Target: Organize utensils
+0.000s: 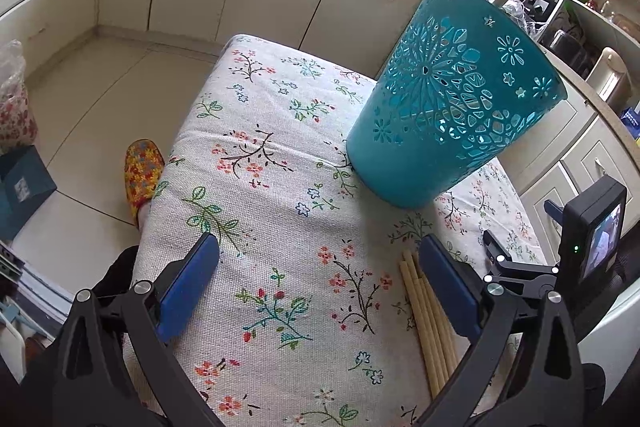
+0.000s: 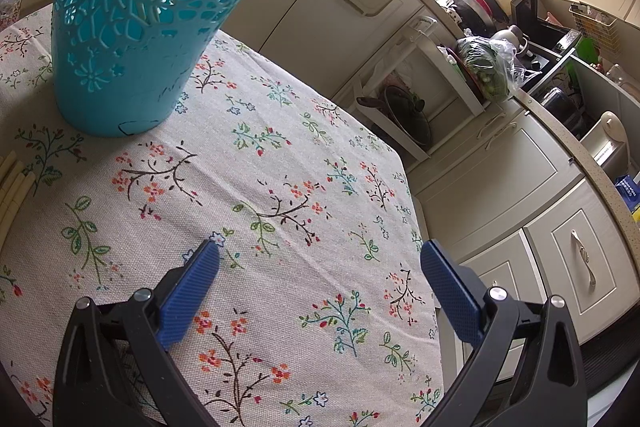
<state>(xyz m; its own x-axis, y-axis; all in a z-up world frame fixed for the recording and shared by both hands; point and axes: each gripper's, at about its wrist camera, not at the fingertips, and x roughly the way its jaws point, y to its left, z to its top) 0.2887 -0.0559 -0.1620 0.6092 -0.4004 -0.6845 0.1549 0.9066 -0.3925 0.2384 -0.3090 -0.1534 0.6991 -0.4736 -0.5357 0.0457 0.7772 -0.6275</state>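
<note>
Both tools, left (image 1: pixel 319 269) and right (image 2: pixel 320 267), gape wide and empty; what look like chopsticks (image 1: pixel 426 315) lie near a teal basket (image 1: pixel 452 99) on the desk (image 1: pixel 260 131).

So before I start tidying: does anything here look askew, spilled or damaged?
Nothing stands out. The teal holder stands upright on the tablecloth, the chopsticks lie bundled beside it, and both grippers are open and empty.

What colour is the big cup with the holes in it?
Teal blue, with cut-out flower patterns. The cup shows best in the left wrist view.
</note>
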